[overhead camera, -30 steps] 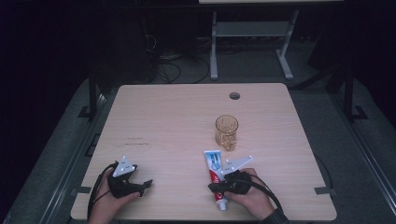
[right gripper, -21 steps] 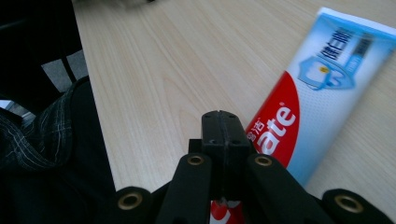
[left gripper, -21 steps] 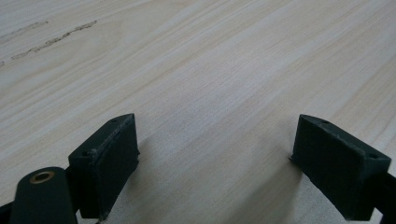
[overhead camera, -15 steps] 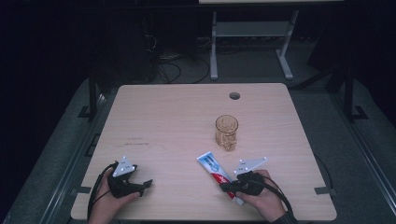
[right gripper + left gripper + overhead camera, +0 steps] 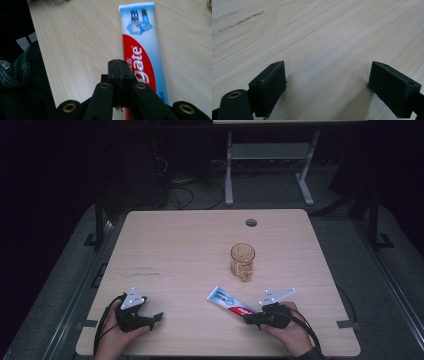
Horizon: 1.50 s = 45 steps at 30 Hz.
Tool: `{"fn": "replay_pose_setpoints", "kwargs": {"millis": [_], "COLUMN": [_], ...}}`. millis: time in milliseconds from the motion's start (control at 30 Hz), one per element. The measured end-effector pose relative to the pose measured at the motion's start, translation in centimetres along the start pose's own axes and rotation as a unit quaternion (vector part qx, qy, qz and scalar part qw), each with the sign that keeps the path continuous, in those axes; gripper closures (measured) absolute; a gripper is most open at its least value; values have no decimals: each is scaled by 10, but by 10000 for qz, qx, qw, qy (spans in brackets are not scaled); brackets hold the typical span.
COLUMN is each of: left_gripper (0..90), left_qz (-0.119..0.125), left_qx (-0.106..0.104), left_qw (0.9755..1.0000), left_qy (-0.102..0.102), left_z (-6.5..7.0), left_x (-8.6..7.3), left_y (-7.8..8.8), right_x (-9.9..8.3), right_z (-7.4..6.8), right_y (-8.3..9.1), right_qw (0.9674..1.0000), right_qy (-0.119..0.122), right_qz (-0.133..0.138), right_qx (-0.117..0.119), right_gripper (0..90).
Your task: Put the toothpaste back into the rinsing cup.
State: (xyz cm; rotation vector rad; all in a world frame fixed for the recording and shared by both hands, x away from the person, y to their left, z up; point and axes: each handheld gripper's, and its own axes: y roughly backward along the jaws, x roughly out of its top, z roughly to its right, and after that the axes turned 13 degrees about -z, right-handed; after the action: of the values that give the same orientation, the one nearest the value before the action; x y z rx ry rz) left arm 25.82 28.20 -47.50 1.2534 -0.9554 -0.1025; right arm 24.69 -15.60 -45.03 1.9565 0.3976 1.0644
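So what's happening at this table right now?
A person sits at a wooden table with a hand-held gripper in each hand. The right gripper has its jaws shut, with nothing visibly between them, and sits against a toothpaste tube lying flat on the table. An amber glass stands upright a little beyond the tube. The left gripper rests near the table's front left, jaws open over bare wood.

Dim, dark surround with a softly lit table [image 5: 190, 250]; sharper close views, slight blur at top edges.
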Motion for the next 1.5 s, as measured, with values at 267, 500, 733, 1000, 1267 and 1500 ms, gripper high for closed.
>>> {"fn": "replay_pose_setpoints", "kwargs": {"millis": [267, 500, 733, 1000, 1267, 1500], "left_gripper": [134, 134, 134, 134, 134, 134], "left_qz": [-1, -1, -2, -13, -14, -16], "left_qx": [-4, -2, 1, -1, -1, -1], "left_qw": [10000, 10000, 10000, 10000, 10000, 10000], "left_qy": [-3, -4, -4, -8, -8, -6], "left_z": [0, 0, 0, 0, 0, 0], "left_x": [0, 0, 0, 0, 0, 0], "left_y": [0, 0, 0, 0, 0, 0], "right_x": [4, 7, 15, 28, 40, 51], "right_z": [-1, 1, 3, 7, 9, 10], "right_y": [8, 11, 6, -2, -16, -24], "right_qw": [9998, 9994, 9989, 9983, 9978, 9966], "right_qy": [64, 50, 92, 147, 172, 205], "right_qz": [184, 301, 279, 174, -107, -324], "right_qx": [-23, -134, -361, -528, -635, -732], "right_gripper": [877, 751, 586, 511, 469, 451]}}
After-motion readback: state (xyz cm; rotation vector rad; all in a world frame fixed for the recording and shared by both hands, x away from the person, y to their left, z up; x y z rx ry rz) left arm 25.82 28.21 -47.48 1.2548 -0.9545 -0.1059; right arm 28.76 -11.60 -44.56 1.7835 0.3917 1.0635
